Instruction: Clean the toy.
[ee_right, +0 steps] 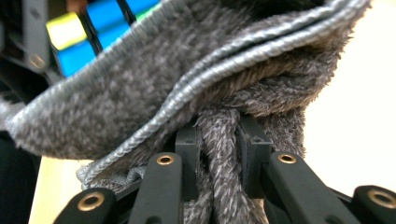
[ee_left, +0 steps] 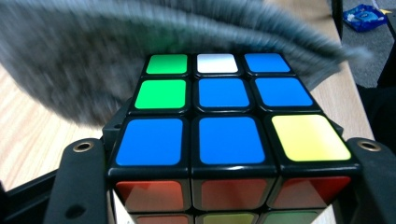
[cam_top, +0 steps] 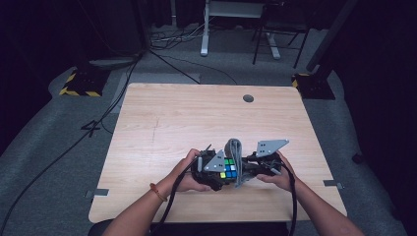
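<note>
Left tool [cam_top: 222, 173]: jaws clenched on a puzzle cube [ee_left: 229, 121], one black jaw on each flank in the left gripper view. The cube is held near the front edge of the desk [cam_top: 162, 118], between the two hands; whether it rests on the desk or hangs just above it cannot be told.

Right tool [ee_right: 218, 149]: jaws pinched on a bunched fold of grey fleecy cloth [ee_right: 187, 84]. The rest of the cloth fans out ahead of the jaws and drapes against the far side of the cube.

Cube's upper face in the left gripper view: green, white, blue in the far row; green, blue, blue in the middle row; blue, blue, yellow in the near row. Near side face looks orange-red. Cube is scrambled.

Judgement on progress: the work appears to be wiping the cube with the cloth. Both grasps are made and the cloth meets the cube at its far edge. The upper and near faces are uncovered, so most wiping seems left.

Writing: no brand, label or lettering can be read on cube, cloth or tools.
</note>
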The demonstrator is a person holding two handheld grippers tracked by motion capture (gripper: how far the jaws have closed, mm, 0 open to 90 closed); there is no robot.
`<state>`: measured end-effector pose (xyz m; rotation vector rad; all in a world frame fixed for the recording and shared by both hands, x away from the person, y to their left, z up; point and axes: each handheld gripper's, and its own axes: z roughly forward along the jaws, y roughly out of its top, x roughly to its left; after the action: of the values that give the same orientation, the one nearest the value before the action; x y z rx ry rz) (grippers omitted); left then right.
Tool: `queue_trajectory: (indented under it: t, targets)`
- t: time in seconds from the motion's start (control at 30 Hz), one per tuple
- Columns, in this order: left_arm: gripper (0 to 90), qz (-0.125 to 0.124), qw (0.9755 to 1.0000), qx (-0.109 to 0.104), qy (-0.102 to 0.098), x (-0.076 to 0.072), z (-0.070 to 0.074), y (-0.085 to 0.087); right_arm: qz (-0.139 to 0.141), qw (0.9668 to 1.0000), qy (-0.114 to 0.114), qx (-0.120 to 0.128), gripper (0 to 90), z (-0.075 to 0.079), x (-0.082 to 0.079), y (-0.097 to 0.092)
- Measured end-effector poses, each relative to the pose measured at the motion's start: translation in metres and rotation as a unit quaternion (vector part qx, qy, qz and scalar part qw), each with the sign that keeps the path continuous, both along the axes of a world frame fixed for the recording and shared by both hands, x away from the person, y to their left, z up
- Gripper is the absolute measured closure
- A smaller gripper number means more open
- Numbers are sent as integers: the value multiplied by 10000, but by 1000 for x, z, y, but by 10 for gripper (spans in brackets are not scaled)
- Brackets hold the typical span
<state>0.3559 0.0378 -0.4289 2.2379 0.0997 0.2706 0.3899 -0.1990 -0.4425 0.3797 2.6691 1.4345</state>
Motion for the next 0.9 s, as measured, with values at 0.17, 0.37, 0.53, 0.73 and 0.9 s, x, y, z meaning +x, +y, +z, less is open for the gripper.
queue_trajectory:
  t: [0.17, 0.37, 0.53, 0.73, 0.9]
  targets:
    - [331, 64, 9997, -233, 54, 2, 6, 7, 198, 9997, 50, -147, 742, -5, -3, 7]
    - [331, 123, 9998, -131, 47, 5, 3, 9, 265, 9992, 34, -284, 743, -8, -7, 12]
    - [328, 199, 9998, 97, 2, 5, -3, 5, 94, 9999, -24, 113, 746, 1, -5, 2]
    - [318, 225, 9997, 97, -47, 4, -2, 6, -17, 9991, -266, 320, 753, 9, -10, 0]
    - [326, 305, 9988, 334, -184, 3, -3, 4, 29, 9987, -349, 369, 753, 14, -14, 1]
